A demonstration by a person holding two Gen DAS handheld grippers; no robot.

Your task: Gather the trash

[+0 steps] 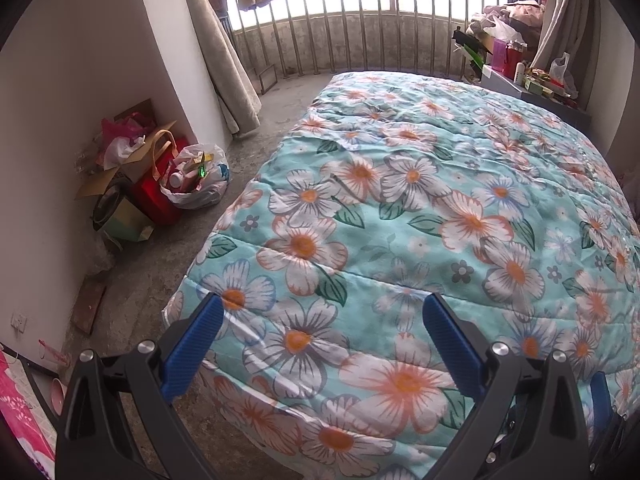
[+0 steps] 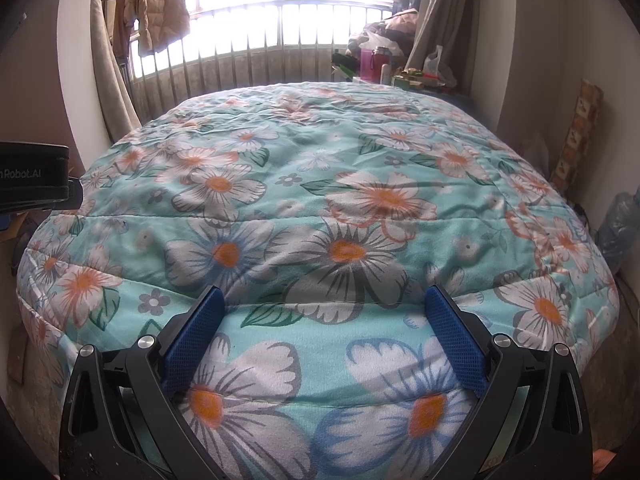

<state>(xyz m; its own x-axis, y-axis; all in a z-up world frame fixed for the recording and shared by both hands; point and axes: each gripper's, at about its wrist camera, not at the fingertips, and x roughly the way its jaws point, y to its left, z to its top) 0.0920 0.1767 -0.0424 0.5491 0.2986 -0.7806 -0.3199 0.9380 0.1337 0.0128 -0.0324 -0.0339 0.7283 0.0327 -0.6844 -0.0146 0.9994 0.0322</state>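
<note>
1. Over the near end of a bed, your left gripper [image 1: 324, 320] hangs with its blue fingers [image 1: 192, 348] spread wide and nothing between them.
2. Beneath it lies a teal quilt [image 1: 420, 200] printed with large white and orange flowers, covering the whole bed.
3. On the concrete floor [image 1: 276, 104] to the left of the bed, against the white wall, sits a white plastic bag [image 1: 196, 184] stuffed with trash; a small bottle and wrappers show at its mouth.
4. Just beside that bag, further left, stand a red bag [image 1: 154, 196] and an open cardboard box [image 1: 132, 156] holding crumpled pink and white plastic.
5. Your right gripper [image 2: 325, 312] is also over the near edge of the quilt [image 2: 320, 184], its fingers [image 2: 196, 344] equally wide apart and empty.
6. At the far end, a metal railing [image 2: 256, 60] runs across a bright window, with a tan padded jacket [image 2: 156, 4] hanging at the left.
7. At the far right, a cluttered shelf [image 1: 532, 92] holds bottles and bags; the small items there are too blurred to name.
</note>
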